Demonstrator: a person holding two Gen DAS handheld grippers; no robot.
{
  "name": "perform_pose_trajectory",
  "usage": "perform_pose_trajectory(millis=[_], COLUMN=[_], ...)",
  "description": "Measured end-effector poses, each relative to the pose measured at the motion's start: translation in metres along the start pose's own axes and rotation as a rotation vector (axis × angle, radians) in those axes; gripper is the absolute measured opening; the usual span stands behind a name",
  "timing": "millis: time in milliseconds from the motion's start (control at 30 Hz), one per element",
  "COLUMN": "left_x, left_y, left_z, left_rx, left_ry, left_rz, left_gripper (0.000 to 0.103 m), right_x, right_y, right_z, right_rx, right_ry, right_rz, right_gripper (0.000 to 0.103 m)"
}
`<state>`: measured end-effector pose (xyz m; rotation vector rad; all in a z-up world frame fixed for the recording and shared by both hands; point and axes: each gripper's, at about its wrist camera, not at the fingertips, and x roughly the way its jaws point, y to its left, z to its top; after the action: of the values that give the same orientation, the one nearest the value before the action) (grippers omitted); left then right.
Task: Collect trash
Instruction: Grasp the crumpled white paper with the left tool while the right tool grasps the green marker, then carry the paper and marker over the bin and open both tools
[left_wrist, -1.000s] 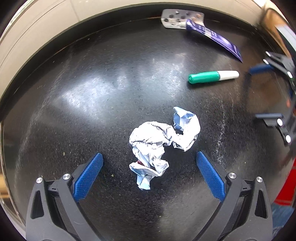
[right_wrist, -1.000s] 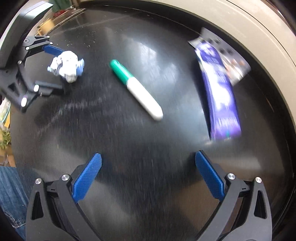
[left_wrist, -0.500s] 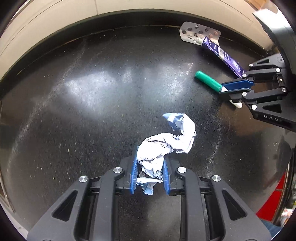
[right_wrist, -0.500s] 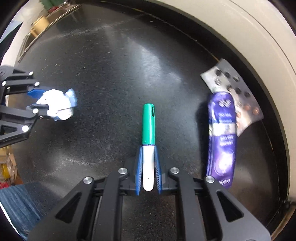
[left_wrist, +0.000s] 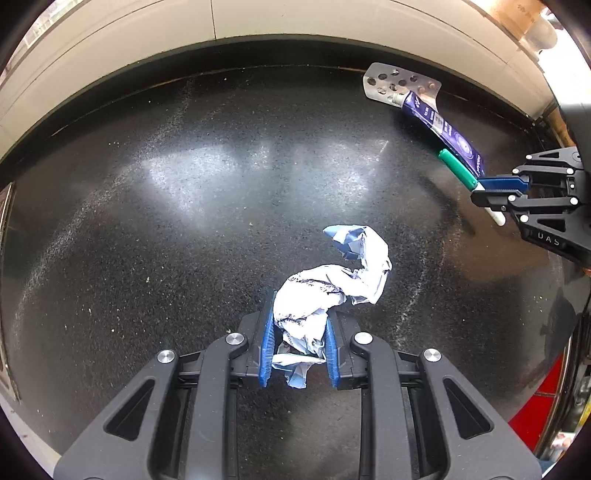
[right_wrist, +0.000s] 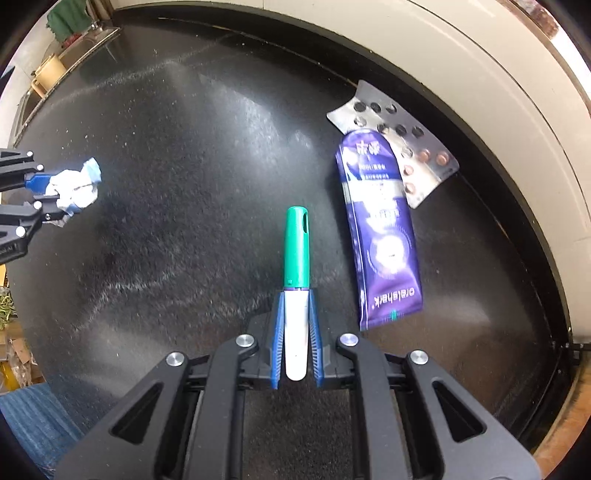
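Both wrist views—low, close, facing forward | shared: black countertop

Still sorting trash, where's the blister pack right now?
In the right wrist view, the blister pack lies upper right near the counter's back edge, partly under the purple tube.

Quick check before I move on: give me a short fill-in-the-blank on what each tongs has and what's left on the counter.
1. The left tongs are shut on the crumpled ____.
2. The right tongs grip the marker by its ____ end.
3. The marker's cap is ____.
4. The purple tube lies partly over the ____ pack.

Missing words: paper; white; green; blister
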<state>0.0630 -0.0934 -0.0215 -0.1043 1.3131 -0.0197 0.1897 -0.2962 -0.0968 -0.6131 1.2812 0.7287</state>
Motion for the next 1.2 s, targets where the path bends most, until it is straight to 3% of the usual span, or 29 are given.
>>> perform_pose_trajectory(millis=[233, 533, 700, 867, 967, 1100, 1200], left_x=[-0.01, -0.02, -0.035, -0.067, -0.086, -0.108, -0.117], left_y=[0.002, 0.014, 0.044, 0.11, 0.16, 0.22, 0.241], left_z=[-0.01, -0.022, -0.045, -0.107, -0.174, -0.3, -0.392], left_rx=[-0.01, -0.049, -0.137, -0.348, -0.54, -0.869, -1.098], left_ry=[-0.002, -0.016, -0.043, -0.108, -0.141, -0.187, -0.205], left_rz=[0.013, 0.029, 0.037, 0.105, 0.142, 0.196, 0.221], left_gripper=[0.022, 0.022, 0.022, 0.022, 0.022, 0.022, 0.022], right_x=[0.001, -0.031, -0.041, -0.058, -0.066, -0.081, -0.087], right_y=[0.005, 0.008, 0.038, 0.14, 0.232, 0.375, 0.483], right_z=[-0.021, -0.002, 0.033, 0.086, 0.111, 0.125, 0.102], right_rx=[0.012, -0.016, 0.024, -0.161, -0.325, -0.521, -0.715], right_ry=[-0.007, -0.028, -0.052, -0.09, -0.099, -0.072, -0.027], right_rz=[-0.01, -0.019, 0.101, 0.183, 0.242, 0.399, 0.467], right_gripper=[0.014, 0.014, 0.014, 0.014, 0.014, 0.014, 0.014])
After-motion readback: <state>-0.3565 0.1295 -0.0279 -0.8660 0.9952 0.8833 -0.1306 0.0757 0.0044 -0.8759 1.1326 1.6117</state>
